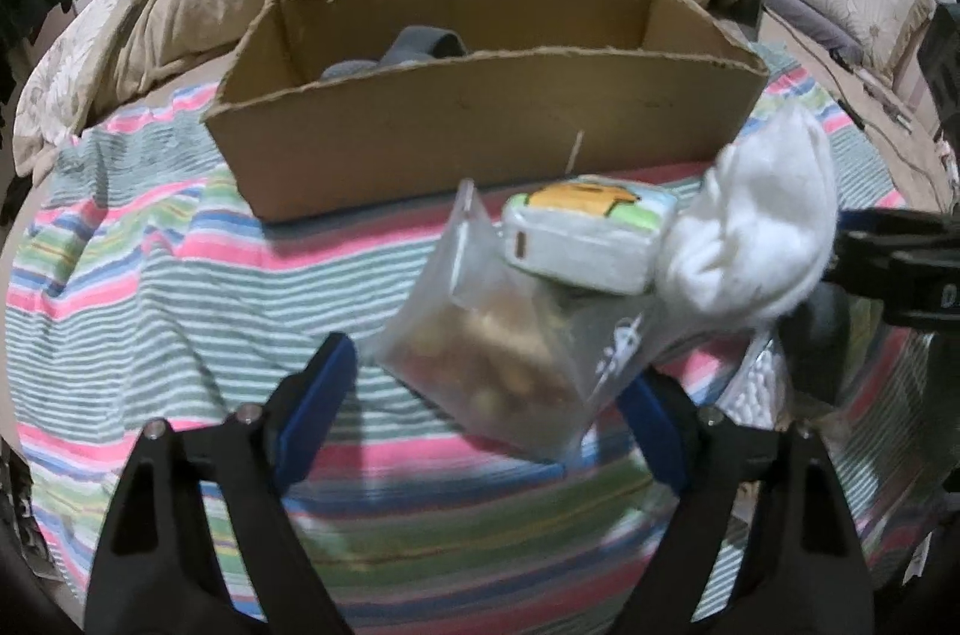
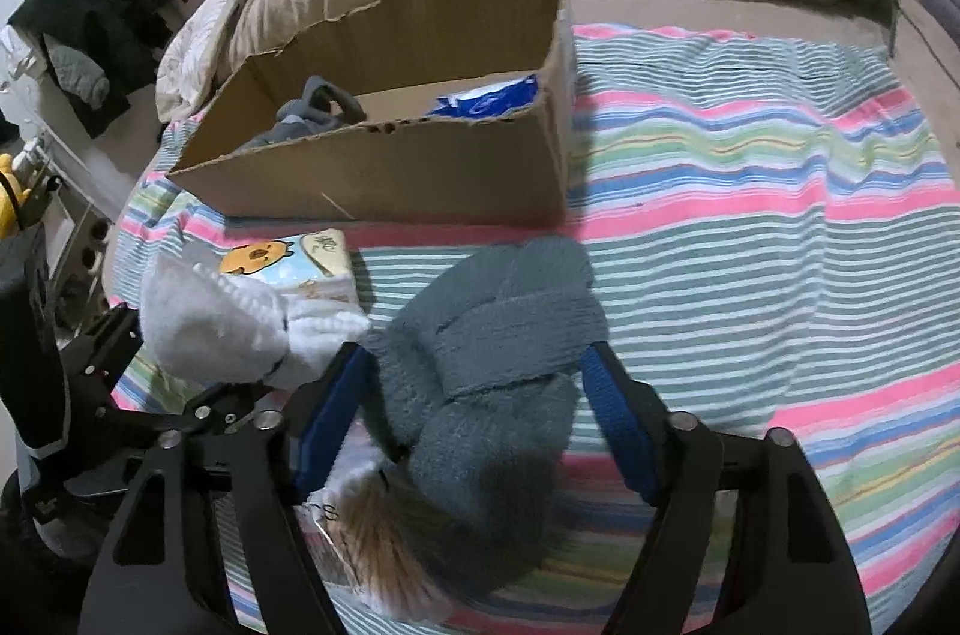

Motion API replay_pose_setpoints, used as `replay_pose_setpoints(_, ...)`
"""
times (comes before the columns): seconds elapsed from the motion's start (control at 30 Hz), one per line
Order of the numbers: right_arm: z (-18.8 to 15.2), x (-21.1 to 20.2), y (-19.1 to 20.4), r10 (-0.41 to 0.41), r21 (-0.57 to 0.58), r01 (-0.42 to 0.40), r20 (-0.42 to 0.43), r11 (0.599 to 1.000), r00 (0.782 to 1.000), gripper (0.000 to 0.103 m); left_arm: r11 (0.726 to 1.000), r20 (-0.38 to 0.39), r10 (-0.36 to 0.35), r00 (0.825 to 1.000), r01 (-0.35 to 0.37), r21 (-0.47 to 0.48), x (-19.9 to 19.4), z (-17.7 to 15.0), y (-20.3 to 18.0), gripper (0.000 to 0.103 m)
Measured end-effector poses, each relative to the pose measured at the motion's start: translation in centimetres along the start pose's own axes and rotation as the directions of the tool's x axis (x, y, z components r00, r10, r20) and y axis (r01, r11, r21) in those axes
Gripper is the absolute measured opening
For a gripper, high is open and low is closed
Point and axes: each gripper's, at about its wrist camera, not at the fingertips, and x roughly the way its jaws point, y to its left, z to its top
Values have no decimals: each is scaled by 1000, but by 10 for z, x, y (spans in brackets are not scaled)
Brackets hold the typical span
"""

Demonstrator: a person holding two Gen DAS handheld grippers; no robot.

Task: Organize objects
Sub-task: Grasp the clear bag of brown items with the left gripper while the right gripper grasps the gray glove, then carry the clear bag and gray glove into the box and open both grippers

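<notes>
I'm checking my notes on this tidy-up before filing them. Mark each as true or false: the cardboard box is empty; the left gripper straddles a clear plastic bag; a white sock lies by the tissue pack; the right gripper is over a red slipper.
1. The cardboard box is empty. False: a grey item and a blue packet lie inside.
2. The left gripper straddles a clear plastic bag. True.
3. A white sock lies by the tissue pack. True.
4. The right gripper is over a red slipper. False: it is a grey fuzzy slipper.

Open striped blanket (image 2: 750,191) right of cardboard box (image 2: 384,179); piled items (image 1: 576,239) crowding its front.
</notes>
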Motion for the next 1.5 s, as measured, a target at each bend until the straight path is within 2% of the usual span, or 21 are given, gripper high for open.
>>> replay_pose_setpoints(0.07, 0, 2, 5, 19, -21, -19, 1, 1000, 1000, 48, 1000, 1, -12, 1000, 12, -9, 0, 0, 2, 74)
replay_pose_setpoints(0.17, -1, 2, 13, 18, -55, -18, 0, 998, 1000, 35, 1000, 0, -28, 1000, 28, -8, 0, -1, 3, 70)
replay_pose_setpoints(0.4, -1, -11, 19, -5, -103, 9, 34, 995, 999, 19, 998, 15, -68, 998, 68, -15, -10, -2, 6, 56)
replay_pose_setpoints(0.47, 0, -15, 20, -16, -108, 21, 48, 994, 999, 9, 997, 23, -74, 997, 75, -25, -14, -2, 8, 54)
replay_pose_setpoints(0.63, 3, -31, 22, -33, -118, 43, 88, 992, 996, 9, 993, 43, -94, 995, 96, -61, -24, -4, 14, 52)
replay_pose_setpoints(0.93, 10, -67, 31, -41, -139, 65, 169, 988, 985, 9, 991, 101, -76, 992, 86, -99, -55, -2, 31, 52)
replay_pose_setpoints(1.3, 26, -95, 42, -33, -174, 76, 239, 982, 970, 9, 990, 161, -78, 984, 95, -103, -83, 11, 35, 52)
replay_pose_setpoints(1.5, 38, -103, 49, -7, -198, 65, 279, 978, 960, 9, 991, 191, -51, 980, 73, -112, -92, 26, 39, 52)
